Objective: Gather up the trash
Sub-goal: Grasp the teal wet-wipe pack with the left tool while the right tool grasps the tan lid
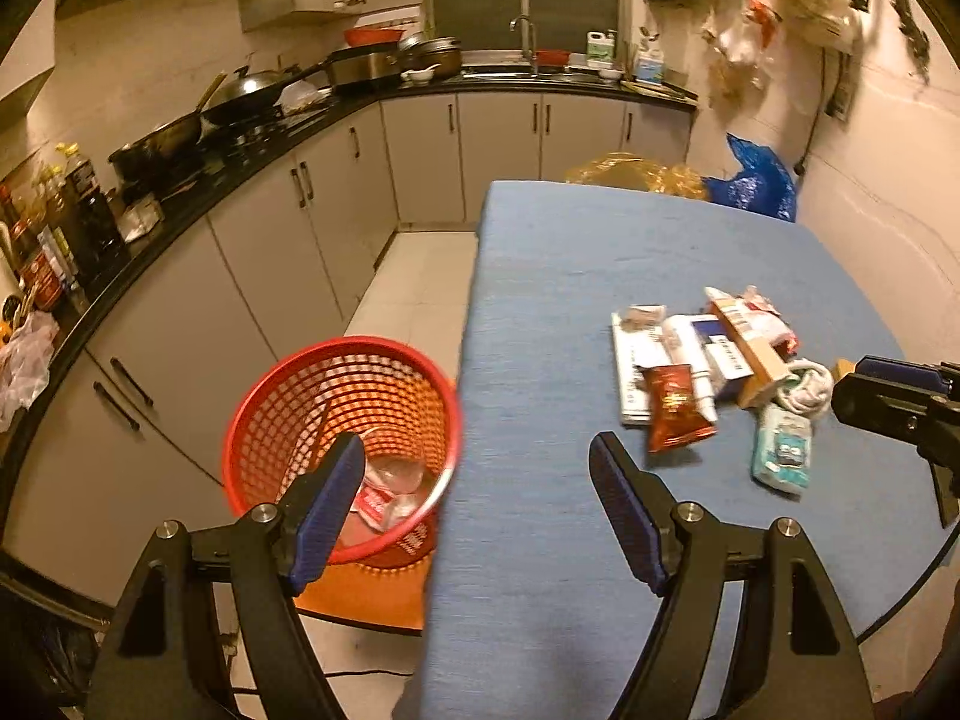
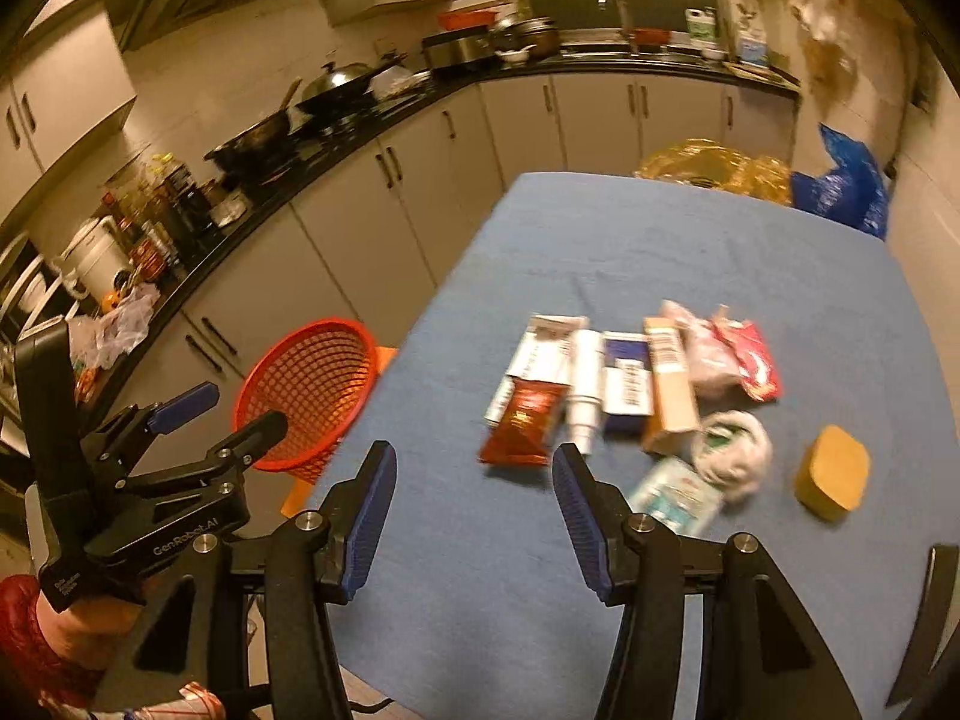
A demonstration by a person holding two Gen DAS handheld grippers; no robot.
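A pile of trash lies on the blue table (image 1: 570,276): a red snack packet (image 1: 675,408) (image 2: 525,420), a white tube (image 2: 585,387), small boxes (image 2: 666,384), a crumpled white wad (image 2: 732,447), a teal packet (image 1: 783,450) and a red-white wrapper (image 2: 753,360). A red mesh basket (image 1: 342,414) (image 2: 309,384) stands left of the table with clear plastic and a wrapper inside. My left gripper (image 1: 477,462) is open and empty over the table's left edge beside the basket. My right gripper (image 2: 474,471) is open and empty, just short of the pile.
A tan sponge-like block (image 2: 831,474) lies right of the pile. The basket stands on an orange stool (image 1: 366,594). A black counter (image 1: 198,192) with pans and bottles runs along the left and back. Yellow and blue bags (image 1: 753,180) sit behind the table.
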